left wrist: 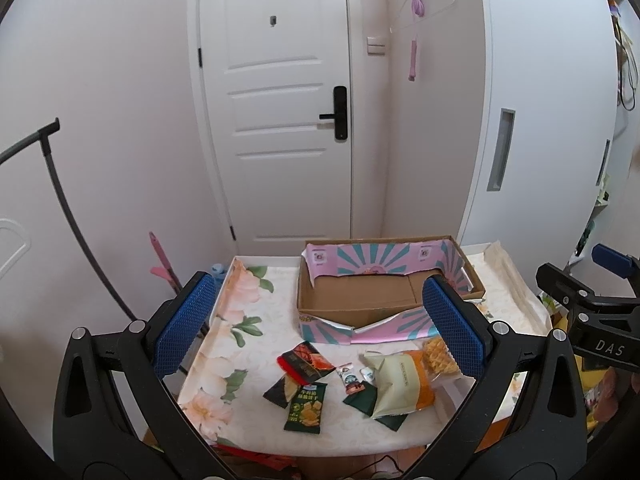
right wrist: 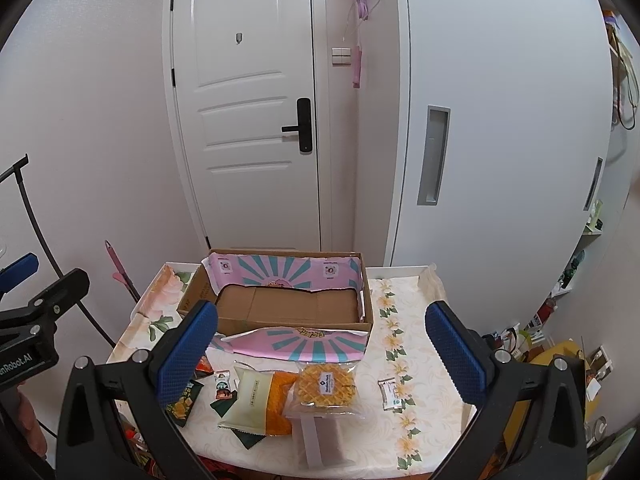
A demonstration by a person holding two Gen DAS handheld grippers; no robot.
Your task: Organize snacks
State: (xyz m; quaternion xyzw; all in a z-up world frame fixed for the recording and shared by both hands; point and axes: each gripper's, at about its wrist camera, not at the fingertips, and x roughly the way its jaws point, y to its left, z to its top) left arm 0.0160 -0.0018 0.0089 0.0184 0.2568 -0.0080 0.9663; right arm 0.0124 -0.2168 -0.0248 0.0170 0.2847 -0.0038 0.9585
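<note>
My cardboard box point(right wrist: 288, 306) sits at the far middle of the floral-covered table point(right wrist: 416, 364), empty, its open top facing me and its torn pink-and-teal near flap point(right wrist: 304, 344) sagging down toward the snacks; I judge it stiff enough to take drops but light enough to slide if I bump it. Nearest its front edge lies the waffle packet point(right wrist: 326, 386), clear film over what I take to be a brittle biscuit, so I would pinch the sealed end and not the middle. Touching its left side is the cream-and-orange pillow bag point(right wrist: 256, 402), puffy, light and probably slick; a grip across a crimped end should hold. Left of that, in my left view, the dark red packet point(left wrist: 306, 364) overlaps the green cracker packet point(left wrist: 304, 410) and a dark triangular sachet point(left wrist: 280, 392), all flat and thin, best lifted by an edge. Smallest are the little brown-and-white sachet point(right wrist: 222, 386) and the white sachet point(right wrist: 392, 392) lying alone to the right, well apart from the rest. Both my left gripper point(left wrist: 320, 320) and right gripper point(right wrist: 320, 352) hang above the near edge, jaws spread wide, holding nothing. The sagging flap and the overlapping packets are what I expect to get in the way.
</note>
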